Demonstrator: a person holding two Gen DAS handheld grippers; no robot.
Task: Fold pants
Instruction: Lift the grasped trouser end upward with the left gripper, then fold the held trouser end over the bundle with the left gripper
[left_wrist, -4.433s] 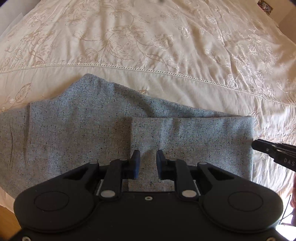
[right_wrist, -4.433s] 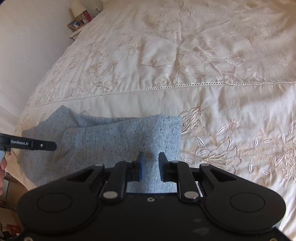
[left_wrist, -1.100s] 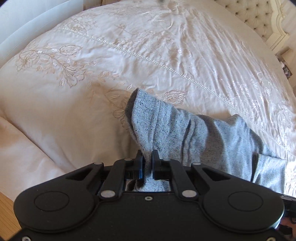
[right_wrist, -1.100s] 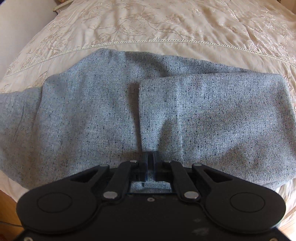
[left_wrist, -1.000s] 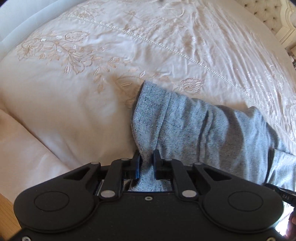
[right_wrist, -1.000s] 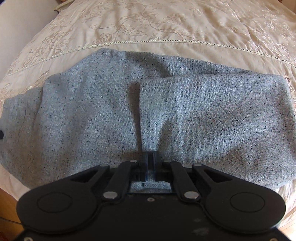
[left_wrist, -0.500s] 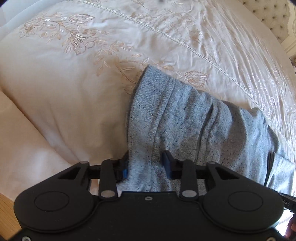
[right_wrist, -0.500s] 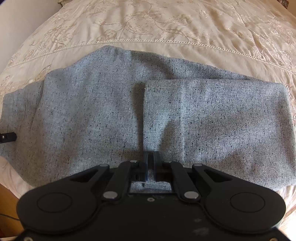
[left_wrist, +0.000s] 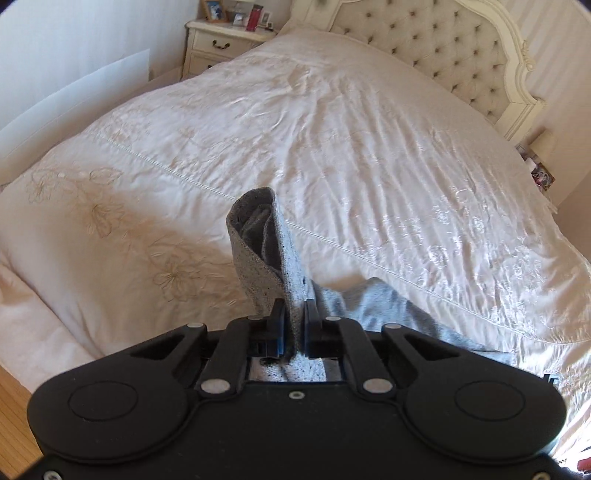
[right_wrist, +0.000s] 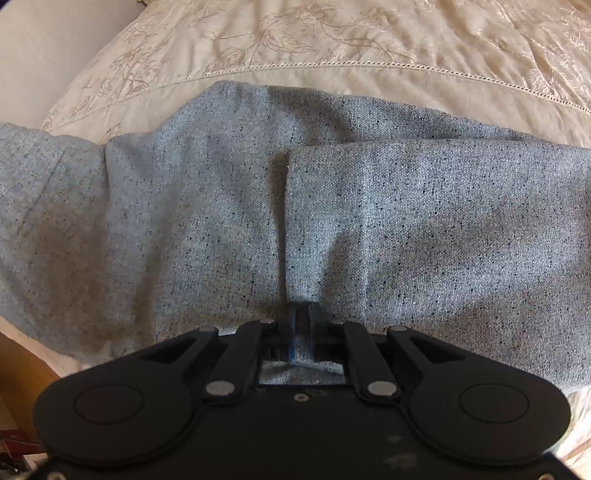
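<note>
The grey speckled pants (right_wrist: 406, 221) lie folded across the near edge of the bed. In the right wrist view my right gripper (right_wrist: 303, 314) pinches a ridge of the cloth at the edge of the upper layer; its jaws are opening, with fabric still between the pads. In the left wrist view my left gripper (left_wrist: 294, 317) is closing on one end of the pants (left_wrist: 258, 251), lifted off the bed. That end stands up above the fingers as a curled flap, and the rest trails down to the right.
The cream embroidered bedspread (left_wrist: 369, 147) covers the whole bed. A tufted headboard (left_wrist: 443, 48) stands at the far end, with a white nightstand (left_wrist: 221, 44) to its left. A white panel (left_wrist: 74, 96) leans on the left wall. Wooden floor (left_wrist: 14, 406) shows below the bed's edge.
My left gripper opened, then closed on the pants' end and rose with it, tilting up so the headboard shows. My right gripper keeps its pinch and has shifted slightly.
</note>
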